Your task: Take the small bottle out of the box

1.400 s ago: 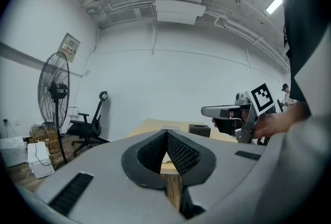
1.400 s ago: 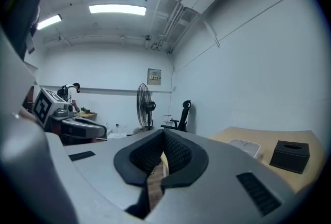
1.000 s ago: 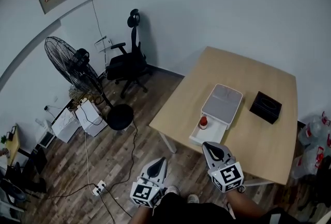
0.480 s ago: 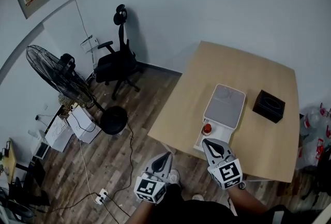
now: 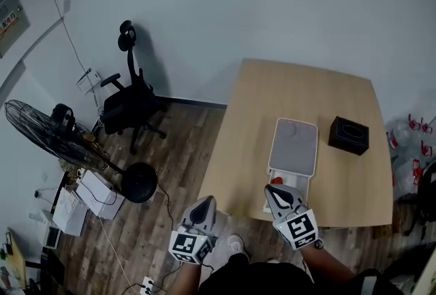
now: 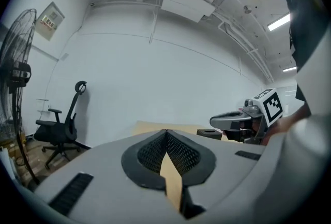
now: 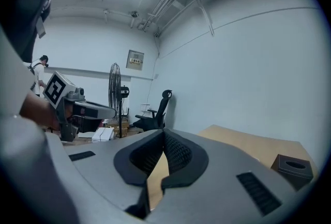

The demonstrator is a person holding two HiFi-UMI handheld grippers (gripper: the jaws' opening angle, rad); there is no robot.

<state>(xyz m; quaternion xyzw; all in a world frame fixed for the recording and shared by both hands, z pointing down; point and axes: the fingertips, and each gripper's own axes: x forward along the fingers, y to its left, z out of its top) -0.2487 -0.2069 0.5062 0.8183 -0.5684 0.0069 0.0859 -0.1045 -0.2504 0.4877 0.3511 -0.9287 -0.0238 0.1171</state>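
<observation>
Now. The small bottle (image 5: 276, 181) stands in the uncovered end of the white box (image 5: 294, 147), at the box's 6 o'clock. Only its red cap shows in the head view, and the body is hidden, so I cannot tell its height or how snugly it sits. The box lies near the front edge of the table (image 5: 300, 89), with a black box (image 5: 349, 135) well apart at its 3 o'clock.

The right gripper (image 5: 274, 191) has its tips just at 6 o'clock of the cap, and I cannot tell whether they touch it. Its jaws are together with nothing between them. The left gripper (image 5: 204, 201) is at 8 o'clock of the right one, off the table and above the floor. Its jaws are also together and empty.

Step in hand, as I judge it, is the approach, with the grasp not begun.

Notes for doing it well:
- I should part the right jaws before going any closer, since closed tips would push the bottle over or along the compartment.
- Come in from 6 o'clock, straddle the bottle just under the cap, and close squarely.
- Lift straight up until clear of the box wall, and only then carry it away.
- The box looks light. If it drags, I can press the left gripper on its 9 o'clock wall.
</observation>
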